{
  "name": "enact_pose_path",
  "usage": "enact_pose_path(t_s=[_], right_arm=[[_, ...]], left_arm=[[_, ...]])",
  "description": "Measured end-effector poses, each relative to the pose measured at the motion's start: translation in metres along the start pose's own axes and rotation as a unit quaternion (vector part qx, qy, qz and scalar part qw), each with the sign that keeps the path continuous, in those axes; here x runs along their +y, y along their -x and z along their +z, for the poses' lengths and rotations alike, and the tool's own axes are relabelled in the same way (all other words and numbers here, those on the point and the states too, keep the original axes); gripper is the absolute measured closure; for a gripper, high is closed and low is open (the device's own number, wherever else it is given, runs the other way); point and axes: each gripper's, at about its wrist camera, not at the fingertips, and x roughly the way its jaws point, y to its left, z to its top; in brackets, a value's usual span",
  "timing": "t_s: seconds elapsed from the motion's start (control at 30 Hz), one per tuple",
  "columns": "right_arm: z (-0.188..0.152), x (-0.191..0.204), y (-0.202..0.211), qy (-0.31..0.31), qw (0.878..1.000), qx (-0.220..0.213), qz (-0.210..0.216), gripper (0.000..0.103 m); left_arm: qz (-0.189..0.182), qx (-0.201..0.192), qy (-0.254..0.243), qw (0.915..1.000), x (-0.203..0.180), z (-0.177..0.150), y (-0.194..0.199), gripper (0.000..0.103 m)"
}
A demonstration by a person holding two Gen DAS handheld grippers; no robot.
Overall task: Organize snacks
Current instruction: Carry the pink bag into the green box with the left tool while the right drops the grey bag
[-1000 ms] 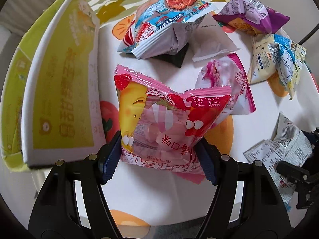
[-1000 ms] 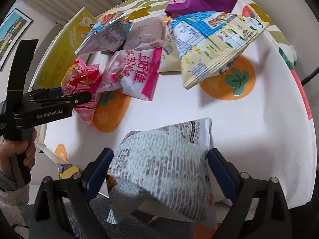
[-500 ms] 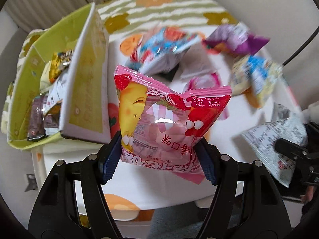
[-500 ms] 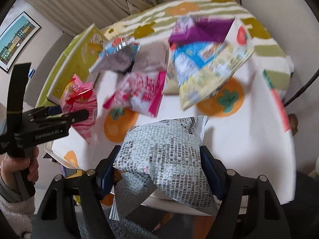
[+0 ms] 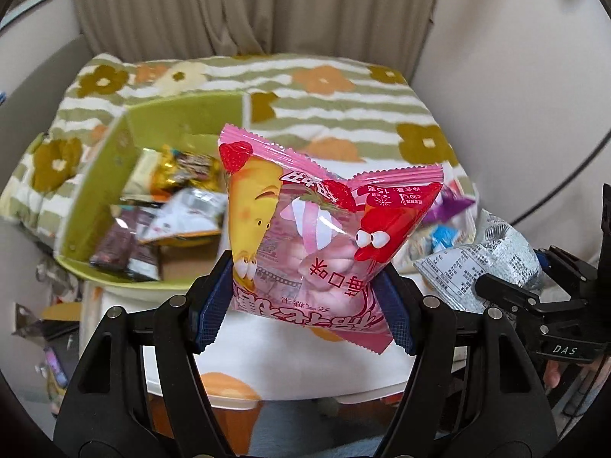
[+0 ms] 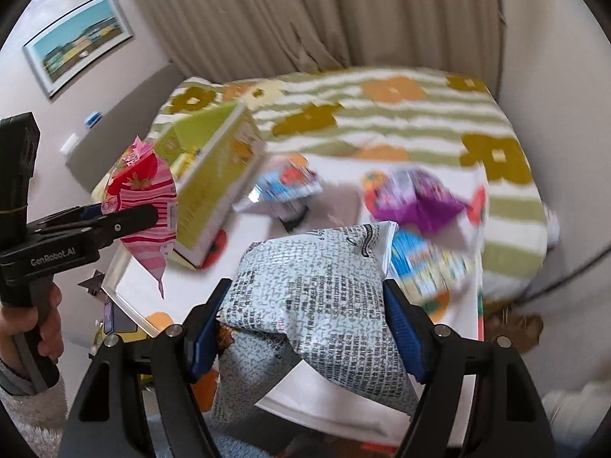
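Note:
My left gripper point(image 5: 305, 297) is shut on a pink strawberry snack bag point(image 5: 328, 236) and holds it in the air above the white table point(image 5: 290, 362). Behind and left of it stands the green box point(image 5: 114, 175), open, with several snack packs inside. My right gripper point(image 6: 305, 320) is shut on a silver printed snack bag point(image 6: 317, 286), also lifted off the table. The right wrist view shows the left gripper point(image 6: 114, 221) with the pink bag point(image 6: 145, 206) beside the green box point(image 6: 214, 175). The silver bag point(image 5: 477, 255) appears at the right of the left wrist view.
On the table lie a purple bag point(image 6: 416, 198), a blue and red bag point(image 6: 290, 183) and a blue and yellow bag point(image 6: 427, 263). A striped floral blanket point(image 6: 382, 114) lies behind. A person's hand point(image 6: 42, 328) grips the left handle.
Both grippers have risen with their bags, well off the table. The right jaws closed onto the silver bag early on. The inside of the green box has come into view.

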Motion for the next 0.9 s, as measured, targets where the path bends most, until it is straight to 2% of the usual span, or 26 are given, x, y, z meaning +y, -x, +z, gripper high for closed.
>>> enact_pose_path(t_s=[0.23,0.4,0.57,0.67,0.9], right_arm=[[0.034,0.044,-0.01,0.018,0.999,-0.03,0.041,0.031],[0.065,0.084,-0.023,0.039,0.996,-0.06,0.046,0.031],[0.109,0.119,-0.049,0.039,0.995,-0.081,0.04,0.031],[0.136,0.138,-0.073,0.041,0.996,-0.081,0.019,0.031],[0.183,0.17,-0.129,0.025,0.997,-0.068,-0.002,0.031]], left_arm=[[0.031,-0.026,0.021,0.999,0.056,0.024,0.028,0.035],[0.037,-0.035,0.028,0.9983,0.102,0.046,0.023,0.035],[0.043,-0.022,0.035,0.9982,0.156,0.075,-0.003,0.035],[0.043,-0.008,0.038,0.9983,0.186,0.095,-0.027,0.035],[0.031,0.052,0.026,0.9978,0.234,0.129,-0.1,0.035]])
